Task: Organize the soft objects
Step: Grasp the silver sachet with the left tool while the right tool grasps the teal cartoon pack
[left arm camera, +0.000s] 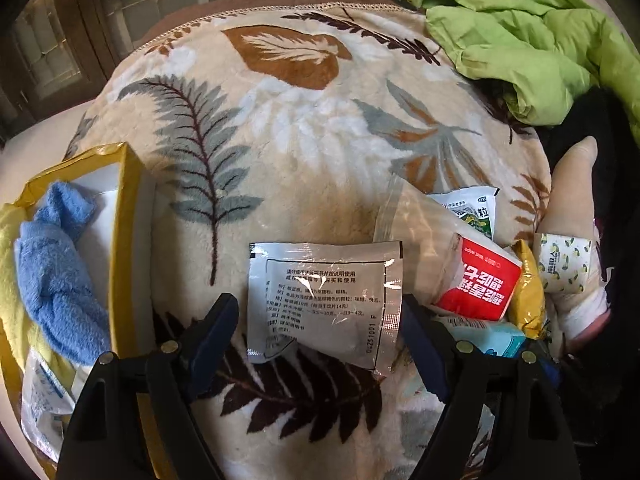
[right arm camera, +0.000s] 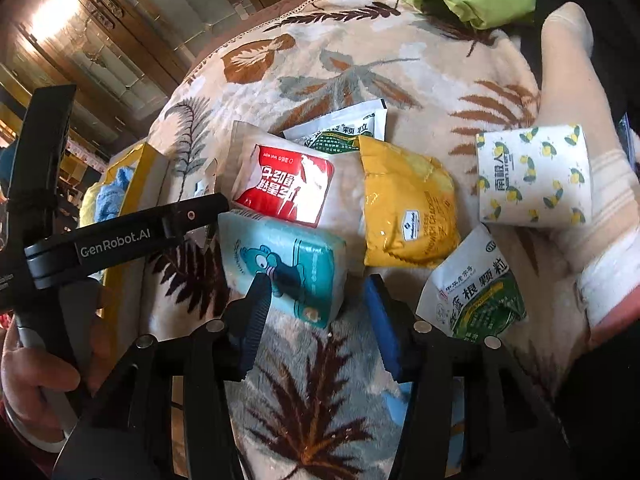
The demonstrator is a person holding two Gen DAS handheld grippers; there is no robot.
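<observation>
A leaf-patterned fleece blanket (left arm camera: 312,128) covers the whole area and carries everything else. A crumpled green garment (left arm camera: 520,48) lies at its far right edge. On the left stands a yellow box (left arm camera: 128,216) holding a blue towel (left arm camera: 56,272). To the right, near a socked foot (right arm camera: 576,100), small soft packets sit in a loose cluster: a yellow packet (right arm camera: 408,216) in the middle, a red and white packet (right arm camera: 288,188) to its left, a teal tissue pack (right arm camera: 288,268) touching the red one's near edge, a lemon-print tissue pack (right arm camera: 532,176) resting against the foot, and a green and white sachet (right arm camera: 476,296) nearest the camera. A silver sachet (left arm camera: 320,300) lies flat, apart from the cluster. The left claw (left arm camera: 320,328) is spread wide, its fingers either side of the silver sachet without gripping it. The right claw (right arm camera: 316,320) is also spread, holding nothing, one fingertip (right arm camera: 256,304) overlapping the teal pack.
</observation>
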